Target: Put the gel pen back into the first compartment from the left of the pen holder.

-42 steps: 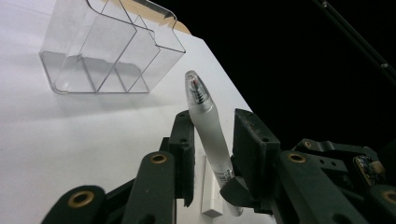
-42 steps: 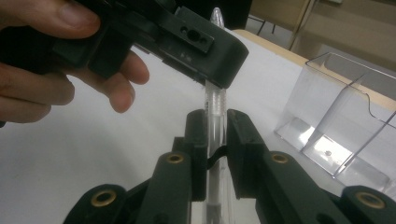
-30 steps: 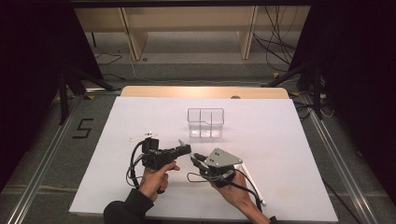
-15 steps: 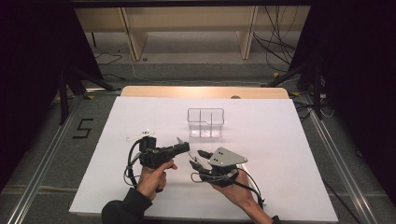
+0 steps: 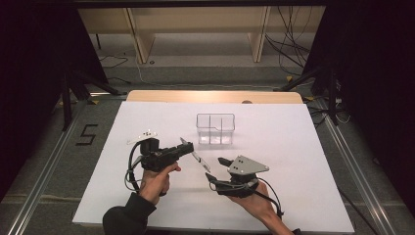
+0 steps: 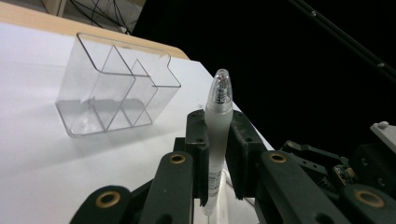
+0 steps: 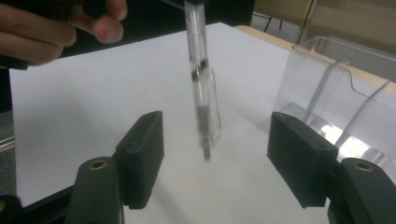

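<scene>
The left gripper (image 5: 182,147) squeezes a see-through plastic pen (image 6: 218,135), while the right gripper (image 5: 216,169), jaws just opened, has let it go.

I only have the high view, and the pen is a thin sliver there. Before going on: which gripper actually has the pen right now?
Observer: The left gripper has it. In the left gripper view its fingers are clamped on the frosted barrel of the pen.
Operator: And the right one?
Observer: The right gripper is open, and its fingers have just been opening. The pen's other end hangs between them and touches neither.
Operator: Anything in the clear organizer?
Observer: In the left gripper view, the compartments of the clear organizer look empty.
</scene>
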Motion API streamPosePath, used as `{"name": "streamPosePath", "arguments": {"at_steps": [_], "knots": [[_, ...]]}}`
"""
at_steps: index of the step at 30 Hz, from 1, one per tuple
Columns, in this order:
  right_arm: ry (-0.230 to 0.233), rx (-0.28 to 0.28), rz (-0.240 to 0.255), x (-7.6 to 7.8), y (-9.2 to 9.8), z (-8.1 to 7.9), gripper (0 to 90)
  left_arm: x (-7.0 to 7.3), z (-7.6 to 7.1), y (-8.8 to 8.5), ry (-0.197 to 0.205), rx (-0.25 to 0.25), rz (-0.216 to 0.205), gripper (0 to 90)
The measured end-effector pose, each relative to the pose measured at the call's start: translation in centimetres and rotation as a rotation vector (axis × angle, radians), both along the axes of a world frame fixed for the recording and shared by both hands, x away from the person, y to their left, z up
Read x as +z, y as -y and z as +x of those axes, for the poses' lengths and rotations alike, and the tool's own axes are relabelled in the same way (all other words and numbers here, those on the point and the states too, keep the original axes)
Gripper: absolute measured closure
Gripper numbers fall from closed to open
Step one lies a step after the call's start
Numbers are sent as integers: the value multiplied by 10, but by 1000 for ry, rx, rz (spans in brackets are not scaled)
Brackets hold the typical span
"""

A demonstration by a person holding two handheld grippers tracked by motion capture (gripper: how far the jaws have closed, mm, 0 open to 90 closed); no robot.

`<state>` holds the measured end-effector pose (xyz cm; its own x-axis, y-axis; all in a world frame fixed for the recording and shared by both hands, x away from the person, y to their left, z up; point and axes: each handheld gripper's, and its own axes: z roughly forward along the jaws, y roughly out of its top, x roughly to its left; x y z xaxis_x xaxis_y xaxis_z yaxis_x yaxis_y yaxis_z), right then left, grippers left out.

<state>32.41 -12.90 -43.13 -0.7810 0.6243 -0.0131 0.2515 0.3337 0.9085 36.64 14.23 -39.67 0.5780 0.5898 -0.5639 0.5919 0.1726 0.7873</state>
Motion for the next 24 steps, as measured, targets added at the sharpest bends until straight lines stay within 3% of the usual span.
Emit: {"name": "streamPosePath", "arguments": {"at_steps": [12, 24], "knots": [[-60, -53, 2, -3, 32, 0, 331, 9, 14, -5, 46, 43, 58, 801], [-86, -87, 5, -7, 53, -7, 297, 35, 33, -5, 125, 98, 132, 801]]}}
